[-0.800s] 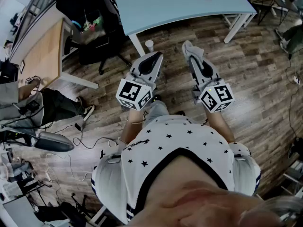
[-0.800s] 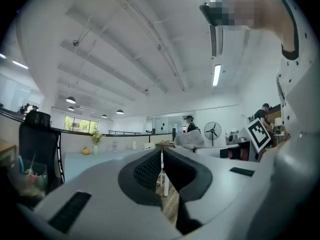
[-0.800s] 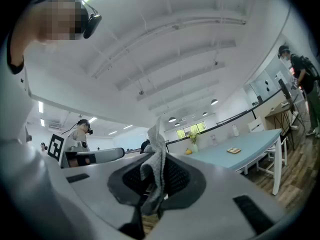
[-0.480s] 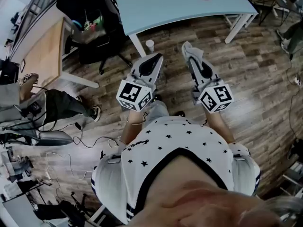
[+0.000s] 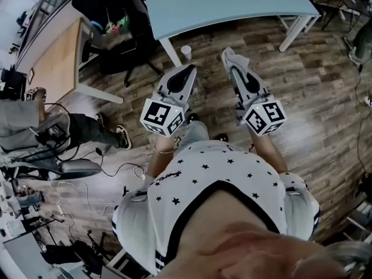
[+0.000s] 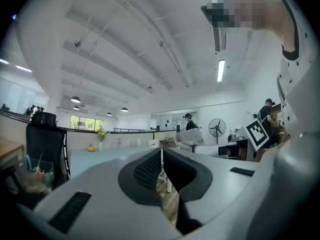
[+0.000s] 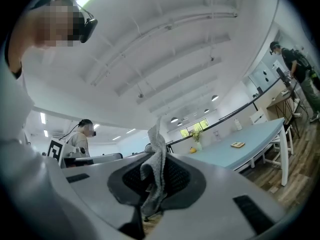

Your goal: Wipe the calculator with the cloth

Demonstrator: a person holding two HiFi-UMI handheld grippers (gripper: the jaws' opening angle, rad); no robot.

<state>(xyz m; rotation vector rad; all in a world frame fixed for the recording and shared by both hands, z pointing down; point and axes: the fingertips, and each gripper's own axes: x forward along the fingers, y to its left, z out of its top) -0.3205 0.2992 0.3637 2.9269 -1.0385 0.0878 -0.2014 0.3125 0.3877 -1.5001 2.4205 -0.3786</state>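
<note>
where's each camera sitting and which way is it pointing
Head view: on the person's head, facing steeply down at floor, left gripper, right gripper, starred shirt.
Left gripper view: rides the left gripper, looks along its shut jaws toward the blue table; shirt at right.
Right gripper view: rides the right gripper, looks along jaws clamping the cloth toward the table; shirt at left.
Shared: head and right gripper views both show cloth, table, calculator.

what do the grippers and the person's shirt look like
Both the left gripper and right gripper are light grey shells tapering to black textured pads, each with a black-and-white marker cube. The shirt is white with black stars.
</note>
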